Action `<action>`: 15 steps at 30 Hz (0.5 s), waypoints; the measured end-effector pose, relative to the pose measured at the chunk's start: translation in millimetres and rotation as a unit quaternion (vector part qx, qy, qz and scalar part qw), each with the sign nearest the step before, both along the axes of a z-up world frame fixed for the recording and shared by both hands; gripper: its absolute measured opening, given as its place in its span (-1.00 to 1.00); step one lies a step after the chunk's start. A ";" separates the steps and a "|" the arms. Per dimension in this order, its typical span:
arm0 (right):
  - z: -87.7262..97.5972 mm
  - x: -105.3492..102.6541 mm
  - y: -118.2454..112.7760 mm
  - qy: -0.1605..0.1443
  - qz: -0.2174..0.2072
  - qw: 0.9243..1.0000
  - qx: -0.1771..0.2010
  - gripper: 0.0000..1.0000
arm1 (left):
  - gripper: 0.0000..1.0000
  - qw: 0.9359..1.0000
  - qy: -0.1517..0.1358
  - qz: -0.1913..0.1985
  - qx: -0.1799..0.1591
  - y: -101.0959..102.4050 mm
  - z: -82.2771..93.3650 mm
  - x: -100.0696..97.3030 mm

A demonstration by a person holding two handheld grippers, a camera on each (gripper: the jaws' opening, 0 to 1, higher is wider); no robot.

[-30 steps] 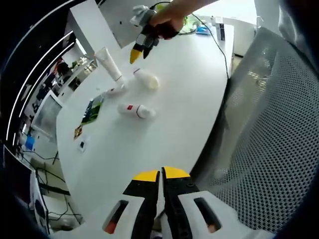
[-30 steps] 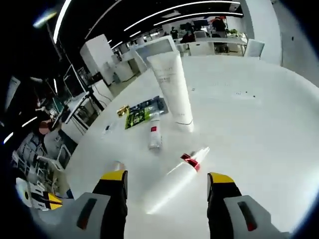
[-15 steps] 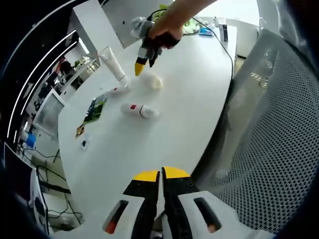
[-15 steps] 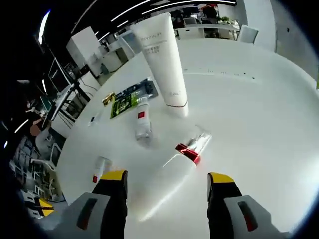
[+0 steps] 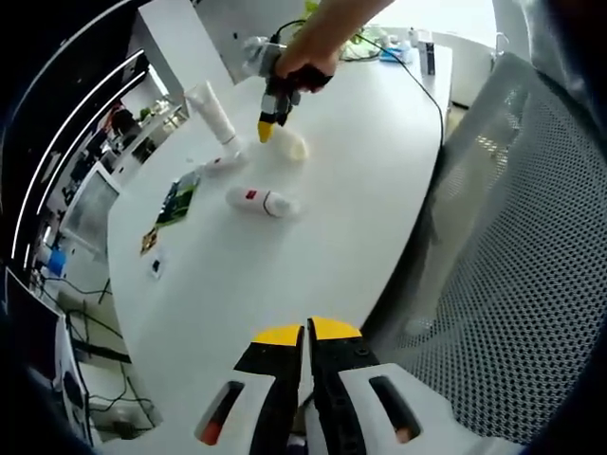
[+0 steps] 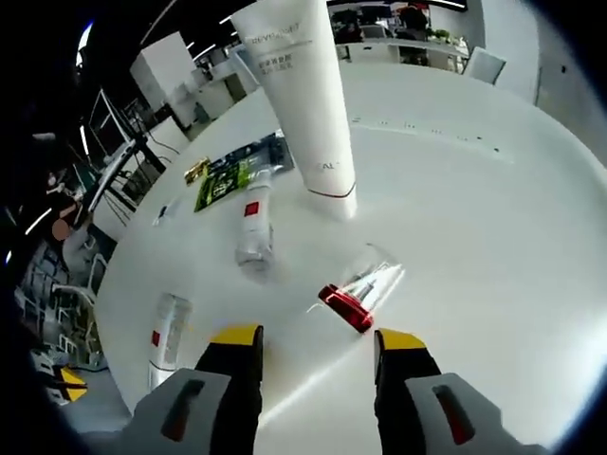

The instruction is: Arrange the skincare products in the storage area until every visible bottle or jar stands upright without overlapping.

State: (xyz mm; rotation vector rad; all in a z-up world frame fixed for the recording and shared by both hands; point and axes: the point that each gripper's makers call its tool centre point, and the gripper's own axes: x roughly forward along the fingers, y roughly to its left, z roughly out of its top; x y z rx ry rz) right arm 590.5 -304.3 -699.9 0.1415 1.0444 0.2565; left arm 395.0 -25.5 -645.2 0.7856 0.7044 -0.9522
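Lay on its side low in the middle of the right gripper view: a clear bottle with a red cap (image 6: 356, 296), the cap toward the lower left, resting on the white table (image 6: 474, 218). Stood upright just above it, near the frame's top centre: a tall white tube (image 6: 302, 104) balanced on its cap. Lay flat at centre left: a small white bottle with a red label (image 6: 253, 227). Lay flat at lower left as well: another white bottle with a red mark (image 6: 166, 336). Rested beyond, at upper left: a green and dark sachet (image 6: 232, 175).

Rose from the bottom edge: the right gripper (image 6: 318, 341), yellow tips spread apart with nothing between them, straddling the space just below the red cap without clearly touching it.

Sat pressed together at the bottom centre of the left gripper view: the left gripper (image 5: 305, 332), holding nothing, well apart from the products in the upper left.

By the look of things, one item upright and at least three still lying down; most of the arranging left to do.
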 end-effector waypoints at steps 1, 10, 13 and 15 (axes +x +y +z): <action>-0.7 0.8 0.4 -0.001 0.002 1.000 0.002 -0.21 | -0.98 1.000 0.001 0.000 0.000 0.0 -0.3 -0.1; -5.4 12.0 -0.1 0.003 0.010 1.000 0.021 -0.29 | -0.98 1.000 0.008 0.000 0.007 1.5 -3.4 -1.9; -6.2 16.0 0.2 0.004 0.018 1.000 0.022 -0.30 | -0.98 1.000 0.010 0.000 0.009 2.0 -4.1 -2.4; -6.7 16.5 2.5 0.007 0.021 0.999 0.022 -0.31 | -0.98 1.000 0.011 0.000 0.009 2.2 -4.5 -2.7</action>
